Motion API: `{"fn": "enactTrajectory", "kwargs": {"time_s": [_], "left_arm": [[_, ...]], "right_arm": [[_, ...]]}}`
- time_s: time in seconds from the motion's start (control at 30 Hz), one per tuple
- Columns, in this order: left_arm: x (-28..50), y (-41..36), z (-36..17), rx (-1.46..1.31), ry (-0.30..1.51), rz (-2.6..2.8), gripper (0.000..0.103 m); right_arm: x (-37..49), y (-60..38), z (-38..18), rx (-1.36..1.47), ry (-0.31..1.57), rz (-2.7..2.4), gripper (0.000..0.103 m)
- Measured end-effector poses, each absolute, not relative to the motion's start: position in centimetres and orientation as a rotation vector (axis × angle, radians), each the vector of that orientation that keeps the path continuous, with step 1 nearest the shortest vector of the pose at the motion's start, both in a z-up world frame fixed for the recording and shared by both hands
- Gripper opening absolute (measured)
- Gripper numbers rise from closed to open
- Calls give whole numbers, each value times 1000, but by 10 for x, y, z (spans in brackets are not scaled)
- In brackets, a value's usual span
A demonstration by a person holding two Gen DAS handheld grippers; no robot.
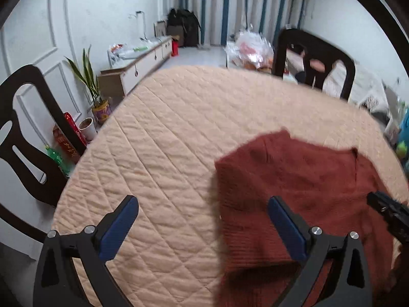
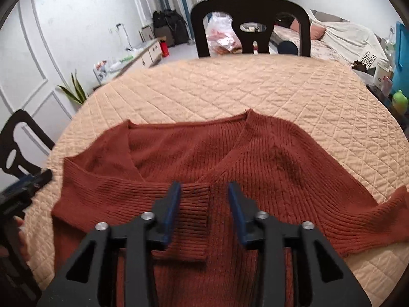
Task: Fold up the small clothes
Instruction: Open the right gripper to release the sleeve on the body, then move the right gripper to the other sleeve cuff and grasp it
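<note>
A rust-red ribbed V-neck sweater (image 2: 230,153) lies flat on the peach quilted table cover (image 2: 230,87). Its left sleeve is folded across the chest, with the cuff (image 2: 194,209) near the middle. My right gripper (image 2: 204,192) is open and hovers just above that cuff, with nothing between its fingers. My left gripper (image 1: 203,209) is wide open and empty over the cover, at the sweater's left edge (image 1: 294,179). The right gripper's tip (image 1: 388,209) shows at the right edge of the left wrist view. The left gripper (image 2: 23,189) shows at the left edge of the right wrist view.
A black chair (image 2: 250,25) stands at the table's far side and another (image 1: 25,140) at its left. A plant (image 1: 89,84), bottles and boxes stand on the floor by the left wall. A low cabinet (image 1: 138,61) is beyond. A bed (image 2: 345,38) is at the far right.
</note>
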State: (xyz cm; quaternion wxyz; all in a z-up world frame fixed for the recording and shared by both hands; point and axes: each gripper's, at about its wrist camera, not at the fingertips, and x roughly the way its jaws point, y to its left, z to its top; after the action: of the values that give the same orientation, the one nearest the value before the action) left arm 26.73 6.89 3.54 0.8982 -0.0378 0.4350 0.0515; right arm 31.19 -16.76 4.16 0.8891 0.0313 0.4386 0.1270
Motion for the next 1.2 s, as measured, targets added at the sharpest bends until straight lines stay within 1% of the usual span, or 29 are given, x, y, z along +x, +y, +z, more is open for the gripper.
{"fn": "enactTrajectory", "kwargs": {"time_s": [0.1,0.23,0.37,0.47,0.7,0.83,0.87,1.07,1.13,1.17,1.2], "left_arm": [[270,62,21,-8,955,124,102],[266,60,21,26,939,142,103],[263,60,21,45,944,143,103],[256,61,29,2,938,148,102],[222,53,70,-178,835,6,102],[212,31,84,-198,836,-81,102],[210,23,86,-190,834,-95,102],[208,-28,88,-186,870,-205,102],[205,-43,88,-184,873,-250,102],[205,-51,88,-183,875,-269,102],[205,-59,88,-184,881,-289,102]], "right_arm": [[304,-155,36,-16,941,291,41],[299,-143,21,-123,968,268,41],[296,-150,22,-91,975,270,41],[285,-163,35,-60,938,265,41],[250,-229,61,54,868,184,41],[232,-271,71,129,838,121,42],[228,-281,73,141,833,105,44],[205,-330,86,172,803,7,45],[200,-348,87,187,797,-20,50],[198,-357,88,192,795,-37,56],[196,-367,87,200,789,-55,58]]}}
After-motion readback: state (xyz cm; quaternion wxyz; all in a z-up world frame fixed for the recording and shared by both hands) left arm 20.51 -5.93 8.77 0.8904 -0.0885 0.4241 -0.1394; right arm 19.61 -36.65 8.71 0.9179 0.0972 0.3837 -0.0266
